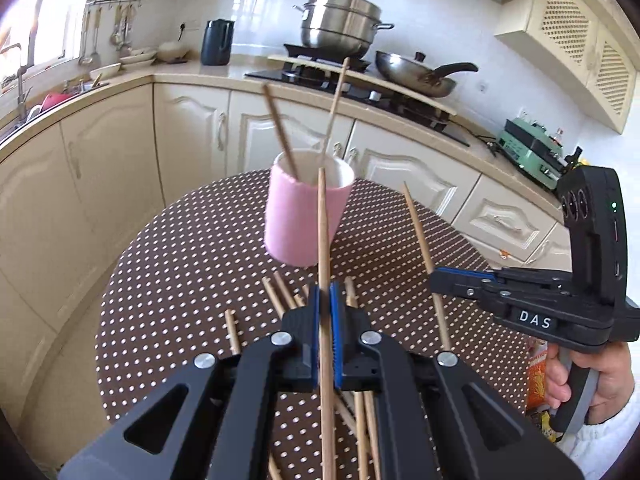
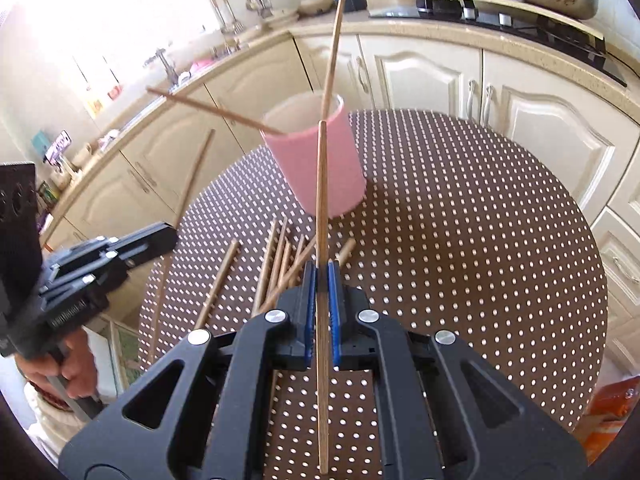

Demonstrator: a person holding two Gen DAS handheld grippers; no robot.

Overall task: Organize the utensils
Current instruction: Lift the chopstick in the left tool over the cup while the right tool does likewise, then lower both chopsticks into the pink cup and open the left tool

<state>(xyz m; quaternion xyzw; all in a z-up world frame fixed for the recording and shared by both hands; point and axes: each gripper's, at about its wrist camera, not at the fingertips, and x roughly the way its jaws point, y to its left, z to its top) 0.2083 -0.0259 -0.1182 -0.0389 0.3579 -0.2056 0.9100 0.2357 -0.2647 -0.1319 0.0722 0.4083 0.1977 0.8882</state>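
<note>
Left wrist view
- L gripper (image 1: pixel 325 300): tipped down toward table, jaws pressed tight on one chopstick (image 1: pixel 322 240); stick runs up between blue pads, tip in front of pink cup.
- Pink cup (image 1: pixel 306 212): stands on dotted round table (image 1: pixel 192 280), just past gripper; two sticks (image 1: pixel 280 128) lean out of it.
- Loose sticks (image 1: pixel 276 292): in a heap on table, under and beside gripper.
- R gripper (image 1: pixel 436 276): comes in from right side, seen from its side, pinches another stick (image 1: pixel 420 232) that slants up.
- R hand (image 1: pixel 592 380): wrapped round grey handle, white sleeve below.

Right wrist view
- R gripper (image 2: pixel 321 276): tipped down, blue pads squeezed on its stick (image 2: pixel 321 200); stick points toward cup (image 2: pixel 316 168).
- Cup: on table (image 2: pixel 480 240), two sticks (image 2: pixel 334 40) poke out, one nearly upright, one leaning far left.
- Heap (image 2: pixel 280 264): on table between cup and gripper.
- L gripper (image 2: pixel 172 236): at left edge, side-on, tips on a long stick (image 2: pixel 192 180) that slants up.
- L hand (image 2: pixel 68 372): grips handle low at left.
</note>
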